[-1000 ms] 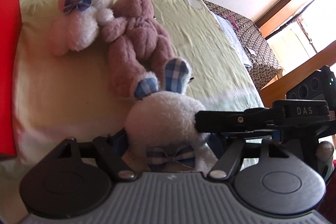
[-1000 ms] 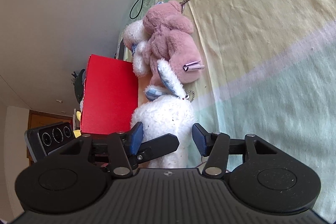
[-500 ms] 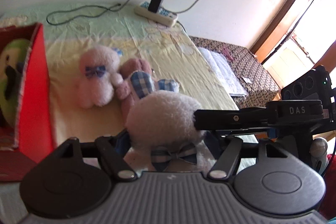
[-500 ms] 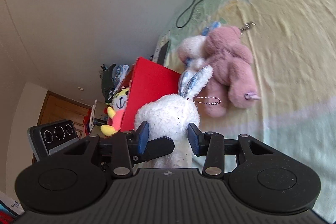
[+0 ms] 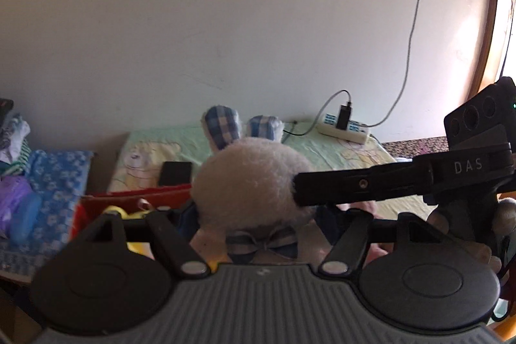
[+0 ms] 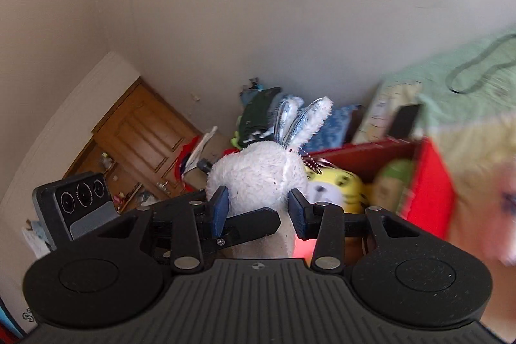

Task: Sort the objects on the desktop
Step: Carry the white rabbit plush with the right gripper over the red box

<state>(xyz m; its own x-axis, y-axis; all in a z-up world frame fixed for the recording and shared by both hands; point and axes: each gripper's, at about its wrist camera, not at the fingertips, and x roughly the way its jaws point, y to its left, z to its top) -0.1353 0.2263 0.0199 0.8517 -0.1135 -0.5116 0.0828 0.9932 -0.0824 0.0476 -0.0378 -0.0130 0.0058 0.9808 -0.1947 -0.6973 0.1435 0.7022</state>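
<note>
So both grippers have the same white plush bunny [image 5: 251, 179] at once, lifted clear of the bed [image 5: 342, 147]. The left gripper [image 5: 258, 215] is clamped around its lower part, just above the blue checked bow tie [image 5: 261, 242], so the round head bulges up right in front of the camera with the two checked ears [image 5: 222, 126] poking up behind it. The left gripper's pads themselves are mostly buried in the fluff, so I can't see the contact cleanly, but the toy sits snug between them.

The right gripper [image 6: 258, 210] comes in from the side; in the left wrist view its black finger [image 5: 361, 184] presses into the bunny's right flank. From its own camera the bunny [image 6: 258, 179] sits between the blue pads [image 6: 220, 211], the left pad against the fur and the right one close at its edge, ears [image 6: 303, 121] pointing up and away, with a little bead chain [image 6: 311, 163] dangling off it.

Right behind and below the bunny is the open red box [image 6: 432, 182], with a yellow striped plush [image 6: 338, 186] and a green one [image 6: 393, 179] already inside. A dark phone [image 5: 175, 173] lies on the bed just past the box, and a white power strip [image 5: 343, 131] sits at the bed's far edge by the wall.
</note>
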